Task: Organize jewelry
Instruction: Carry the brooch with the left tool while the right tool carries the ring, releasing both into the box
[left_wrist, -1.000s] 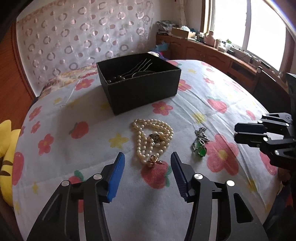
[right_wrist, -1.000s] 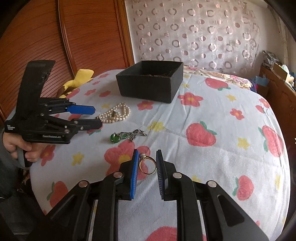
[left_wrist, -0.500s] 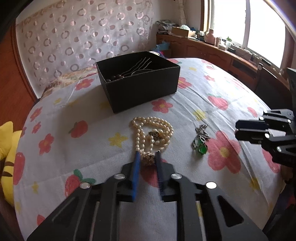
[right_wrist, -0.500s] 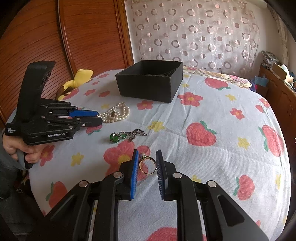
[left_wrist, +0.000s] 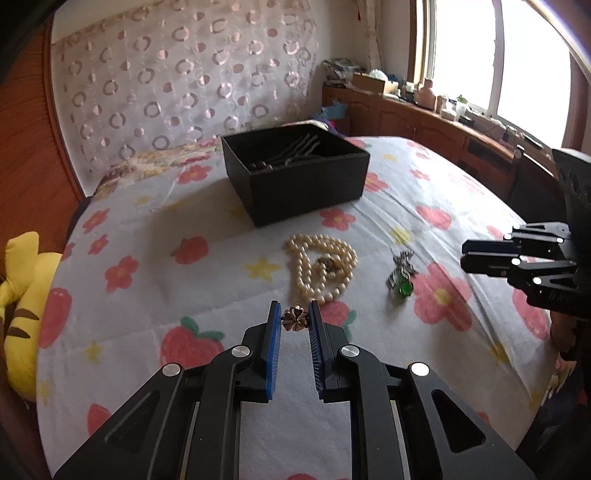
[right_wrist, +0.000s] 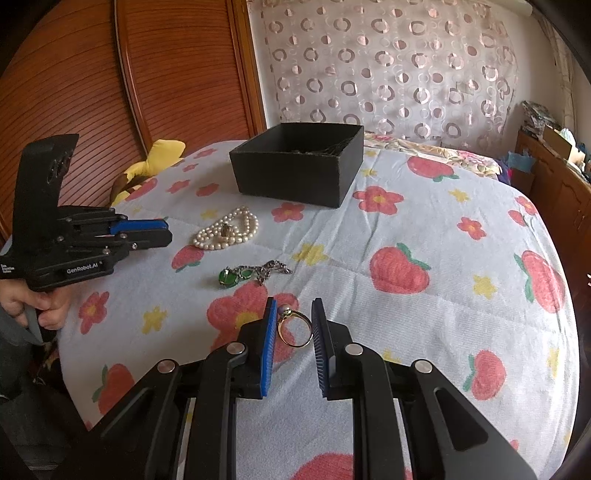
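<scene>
My left gripper (left_wrist: 294, 318) is shut on a gold flower-shaped ornament (left_wrist: 294, 318) and holds it just above the bedspread, in front of the pearl necklace (left_wrist: 322, 266). My right gripper (right_wrist: 293, 325) is shut on a gold ring (right_wrist: 294, 328) above the cloth. A green pendant on a silver chain (right_wrist: 242, 274) lies between the two grippers; it also shows in the left wrist view (left_wrist: 402, 275). The black box (left_wrist: 295, 171) stands behind the pearls with hairpins and dark beads inside. The left gripper shows in the right wrist view (right_wrist: 147, 236).
A flower and strawberry bedspread (right_wrist: 424, 229) covers the bed. A yellow plush toy (left_wrist: 22, 306) lies at the left edge. A wooden headboard (right_wrist: 110, 81) is behind, and a wooden cabinet (left_wrist: 424, 125) with clutter runs under the window.
My left gripper went from open to shut on the gold flower ornament, then lifted it back away from the pearl necklace. My right gripper stayed put with the ring.
</scene>
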